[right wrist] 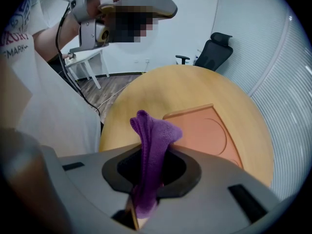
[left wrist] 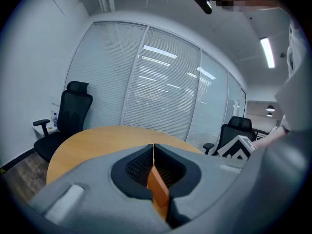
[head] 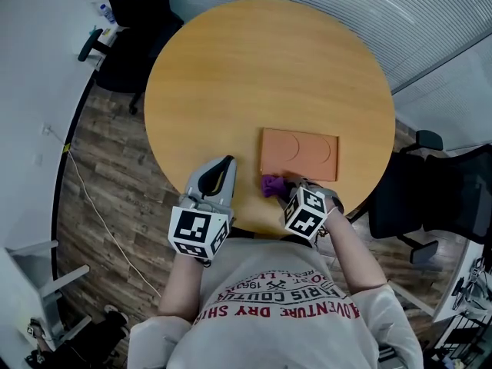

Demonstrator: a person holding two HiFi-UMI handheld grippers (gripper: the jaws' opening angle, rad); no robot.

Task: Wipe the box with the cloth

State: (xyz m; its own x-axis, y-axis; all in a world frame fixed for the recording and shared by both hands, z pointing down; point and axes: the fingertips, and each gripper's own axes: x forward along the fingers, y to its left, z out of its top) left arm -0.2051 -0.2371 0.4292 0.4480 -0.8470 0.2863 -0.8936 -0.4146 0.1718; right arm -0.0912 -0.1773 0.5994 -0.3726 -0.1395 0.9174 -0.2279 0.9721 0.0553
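A flat orange-brown box point(head: 300, 154) with two round recesses lies on the round wooden table point(head: 254, 75) near its front right edge; it also shows in the right gripper view point(right wrist: 209, 130). My right gripper point(head: 286, 188) is shut on a purple cloth point(head: 271, 184), which bunches up between the jaws point(right wrist: 151, 155) just short of the box's near edge. My left gripper point(head: 224, 166) hovers over the table's front edge, left of the box, jaws pressed together with nothing in them point(left wrist: 154, 155).
Black office chairs stand around the table point(head: 430, 198) point(head: 127, 44) point(left wrist: 68, 116). Glass walls with blinds close off the far side. A white cable runs across the wood floor at the left point(head: 92, 206).
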